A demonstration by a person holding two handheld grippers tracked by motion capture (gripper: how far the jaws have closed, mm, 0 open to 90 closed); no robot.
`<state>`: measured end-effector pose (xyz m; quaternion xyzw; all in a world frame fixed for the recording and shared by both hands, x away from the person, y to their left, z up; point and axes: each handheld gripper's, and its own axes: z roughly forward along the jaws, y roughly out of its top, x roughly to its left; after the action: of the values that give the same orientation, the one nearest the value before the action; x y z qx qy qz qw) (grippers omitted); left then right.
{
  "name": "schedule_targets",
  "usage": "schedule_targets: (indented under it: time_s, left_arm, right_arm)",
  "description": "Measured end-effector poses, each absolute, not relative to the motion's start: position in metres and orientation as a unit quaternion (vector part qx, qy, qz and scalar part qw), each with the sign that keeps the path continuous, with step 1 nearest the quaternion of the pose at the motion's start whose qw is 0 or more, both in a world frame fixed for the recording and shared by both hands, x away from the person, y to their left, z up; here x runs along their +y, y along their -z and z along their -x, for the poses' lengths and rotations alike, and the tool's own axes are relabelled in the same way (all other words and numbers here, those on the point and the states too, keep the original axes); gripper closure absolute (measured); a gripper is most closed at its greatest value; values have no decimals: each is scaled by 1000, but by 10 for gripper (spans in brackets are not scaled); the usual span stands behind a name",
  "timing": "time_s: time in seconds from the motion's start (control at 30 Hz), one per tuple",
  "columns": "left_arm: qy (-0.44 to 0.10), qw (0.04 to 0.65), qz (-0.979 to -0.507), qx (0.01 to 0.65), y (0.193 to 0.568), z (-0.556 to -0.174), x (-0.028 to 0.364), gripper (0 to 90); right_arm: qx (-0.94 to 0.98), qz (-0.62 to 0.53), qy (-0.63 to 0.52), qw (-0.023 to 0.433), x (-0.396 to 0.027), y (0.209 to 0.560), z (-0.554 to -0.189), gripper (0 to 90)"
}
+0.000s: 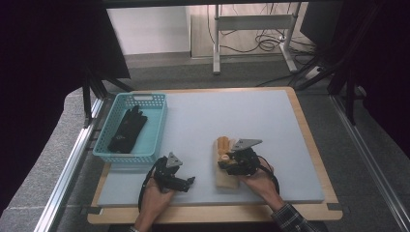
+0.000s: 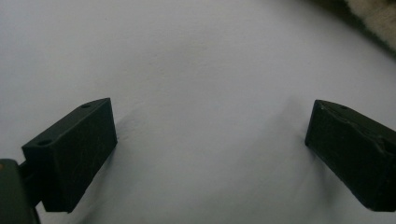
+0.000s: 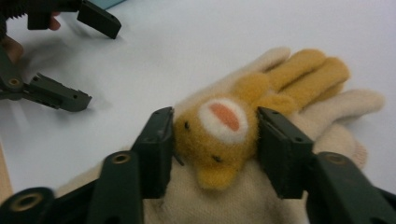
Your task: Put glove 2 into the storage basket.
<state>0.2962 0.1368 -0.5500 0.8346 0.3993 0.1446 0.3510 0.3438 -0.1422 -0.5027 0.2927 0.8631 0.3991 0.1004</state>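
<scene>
- the cream glove (image 3: 261, 186) lies flat on the grey table top (image 1: 241, 111), fingers pointing away from the right gripper (image 3: 215, 135), probably laid out so it can be picked off the surface.
- that gripper is lowered over the glove with its jaws set either side of the yellow bear face (image 3: 217, 135) sewn on the back; the raised patch looks like the easiest bit to pinch. the jaws sit right against the fuzz, but i can't tell whether they're squeezing it or just bracketing it.
- the left gripper (image 2: 210, 140) rests low on bare table with its jaws spread wide and nothing between them, seemingly waiting its turn; the glove is off to its far right corner.
- ahead of it and to its left, from the high view, a teal basket (image 1: 157, 104) holds a black glove (image 1: 126, 129), likely where the cream one belongs.
- the right gripper view gives the bear's face and jaw contact; from above that is hidden under the gripper.
</scene>
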Motion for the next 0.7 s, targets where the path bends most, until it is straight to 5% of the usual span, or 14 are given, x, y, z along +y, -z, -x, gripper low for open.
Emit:
schedule_targets:
  time_s: [0.27, 0.5, 0.7]
  left_arm:
    - [-144, 351, -835, 399, 550, -296, 137, 23]
    - [-144, 351, -835, 399, 550, -296, 137, 23]
    - [-144, 351, -834, 399, 550, -296, 137, 24]
  right_arm:
    - [850, -300, -418, 116, -170, 486, -345, 414]
    - [851, -324, -400, 107, -199, 499, -343, 660]
    - [860, -317, -389, 91, -205, 513, -335, 785]
